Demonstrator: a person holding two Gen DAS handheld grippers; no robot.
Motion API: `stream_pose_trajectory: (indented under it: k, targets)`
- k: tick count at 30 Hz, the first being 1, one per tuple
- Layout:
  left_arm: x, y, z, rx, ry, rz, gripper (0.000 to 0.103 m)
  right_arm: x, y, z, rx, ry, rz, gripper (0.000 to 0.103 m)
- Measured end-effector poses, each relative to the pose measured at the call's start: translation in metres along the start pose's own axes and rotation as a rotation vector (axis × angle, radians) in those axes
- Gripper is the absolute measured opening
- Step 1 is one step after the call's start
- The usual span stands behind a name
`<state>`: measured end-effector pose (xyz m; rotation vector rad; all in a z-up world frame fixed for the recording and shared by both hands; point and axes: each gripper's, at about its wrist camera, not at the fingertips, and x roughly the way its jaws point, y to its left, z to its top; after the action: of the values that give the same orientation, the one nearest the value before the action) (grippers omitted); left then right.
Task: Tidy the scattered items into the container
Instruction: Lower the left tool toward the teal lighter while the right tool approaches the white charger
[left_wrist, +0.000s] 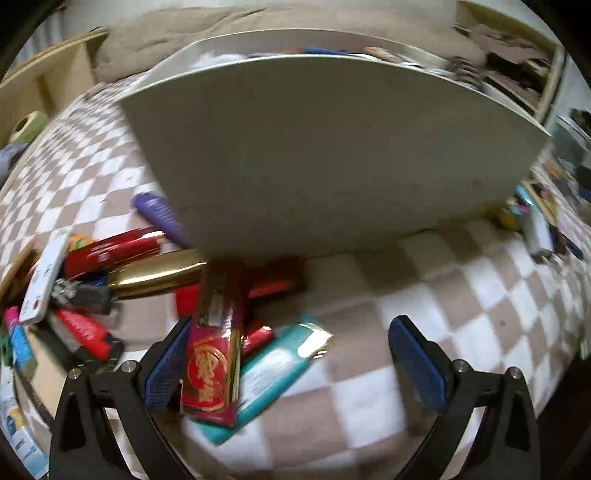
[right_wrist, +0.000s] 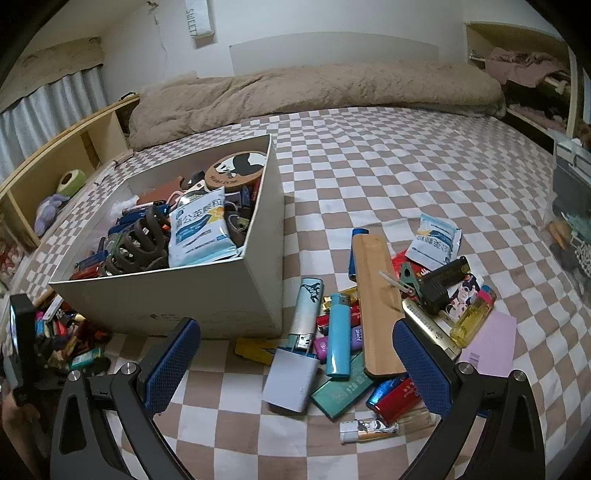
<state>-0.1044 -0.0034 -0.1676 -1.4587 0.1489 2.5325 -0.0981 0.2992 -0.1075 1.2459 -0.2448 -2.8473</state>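
Observation:
The white cardboard box (left_wrist: 314, 147) fills the left wrist view just ahead, and its inside is hidden there. My left gripper (left_wrist: 293, 362) is open, low over the checked blanket. A red and gold packet (left_wrist: 214, 354) lies right by its left finger, on a teal packet (left_wrist: 273, 373). More lighters and packets (left_wrist: 110, 280) are heaped to the left. In the right wrist view the box (right_wrist: 258, 295) is packed with several items. My right gripper (right_wrist: 297, 365) hangs open over a pile of lighters (right_wrist: 338, 336), a wooden strip (right_wrist: 376, 302) and a grey block (right_wrist: 291, 380).
The checked blanket (right_wrist: 406, 155) stretches bare beyond the pile to a beige duvet (right_wrist: 314, 88). Wooden shelves (right_wrist: 55, 155) run along the left. A second small pile (right_wrist: 62, 339) lies left of the box, beside a black device (right_wrist: 20, 332). Cluttered shelves (right_wrist: 535, 81) stand at the right.

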Motion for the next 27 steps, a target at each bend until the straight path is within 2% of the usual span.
stream_pose_trajectory:
  k: [3,7,10,14,18,24,27]
  targets:
    - [-0.002,-0.011,0.002,0.041,0.003,-0.076,0.103,0.002,-0.006,-0.001,0.030,0.010,0.025,0.103]
    - [-0.006,-0.017,0.007,0.066,0.010,-0.175,0.103,0.010,-0.012,-0.003,0.083,0.044,0.098,0.103]
    - [-0.014,-0.021,0.005,0.057,0.022,-0.265,0.103,0.018,-0.012,-0.007,0.106,0.076,0.134,0.103]
    - [-0.032,-0.033,-0.015,0.017,0.008,-0.315,0.103,0.036,-0.011,-0.014,0.138,0.141,0.174,0.103]
    - [-0.042,-0.026,-0.033,-0.005,-0.009,-0.295,0.103,0.051,-0.013,-0.022,0.190,0.198,0.216,0.103]
    - [-0.041,-0.007,-0.037,-0.064,-0.020,-0.183,0.103,0.060,-0.005,-0.027,0.211,0.218,0.231,0.103]
    - [-0.034,-0.001,-0.032,-0.107,-0.010,-0.129,0.103,0.062,0.005,-0.030,0.198,0.240,0.283,0.103]
